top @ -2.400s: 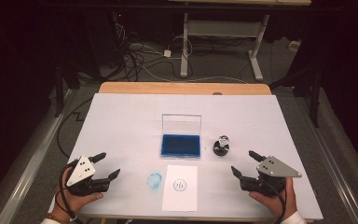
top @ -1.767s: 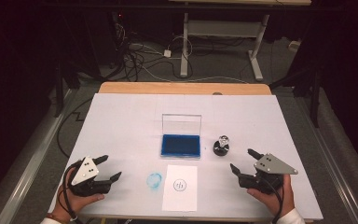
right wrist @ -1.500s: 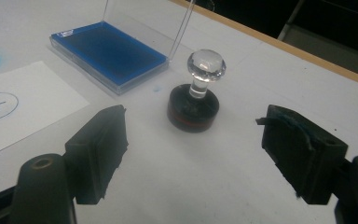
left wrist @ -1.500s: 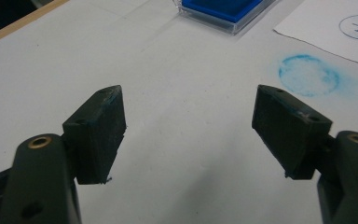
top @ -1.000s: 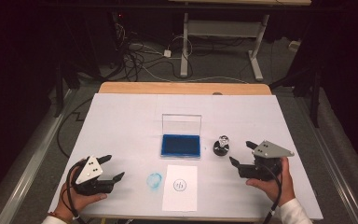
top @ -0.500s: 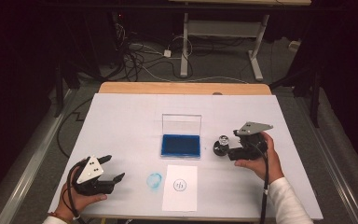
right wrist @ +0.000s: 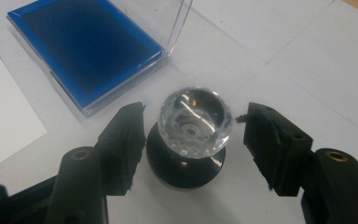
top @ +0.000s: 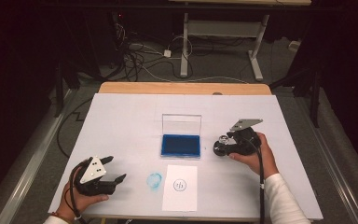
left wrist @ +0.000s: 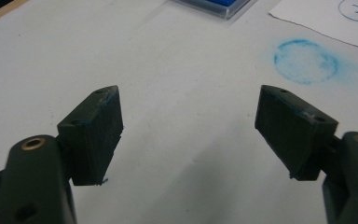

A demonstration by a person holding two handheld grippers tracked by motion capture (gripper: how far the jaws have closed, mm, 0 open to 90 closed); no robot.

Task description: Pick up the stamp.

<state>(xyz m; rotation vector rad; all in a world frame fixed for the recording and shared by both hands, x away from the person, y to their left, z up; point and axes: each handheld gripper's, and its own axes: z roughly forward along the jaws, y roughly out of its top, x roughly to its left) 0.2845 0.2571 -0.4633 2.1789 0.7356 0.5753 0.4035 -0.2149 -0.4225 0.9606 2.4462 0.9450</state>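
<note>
Two grippers are at work over the white table, and only one has been shifted in the last couple of sec: the right gripper has been carried from the table's near right edge inward and fwd to the stamp, while the left gripper has been kept near the front left corner, jaws spread wide and empty. Largest of the items, the ink pad is seen at centre w/ its clear lid stood open, just left of the stamp. Nearer the person, the paper sheet w/ one round imprint is laid, a blue ink smudge beside it. In the right gripper view the stamp, a faceted clear knob on a black base, is stood upright between the jaws, which are held apart w/ a gap at each side, so no grip is yet made. It is judged that a pick-up of the stamp has been set up, prob. for inking next.
</note>
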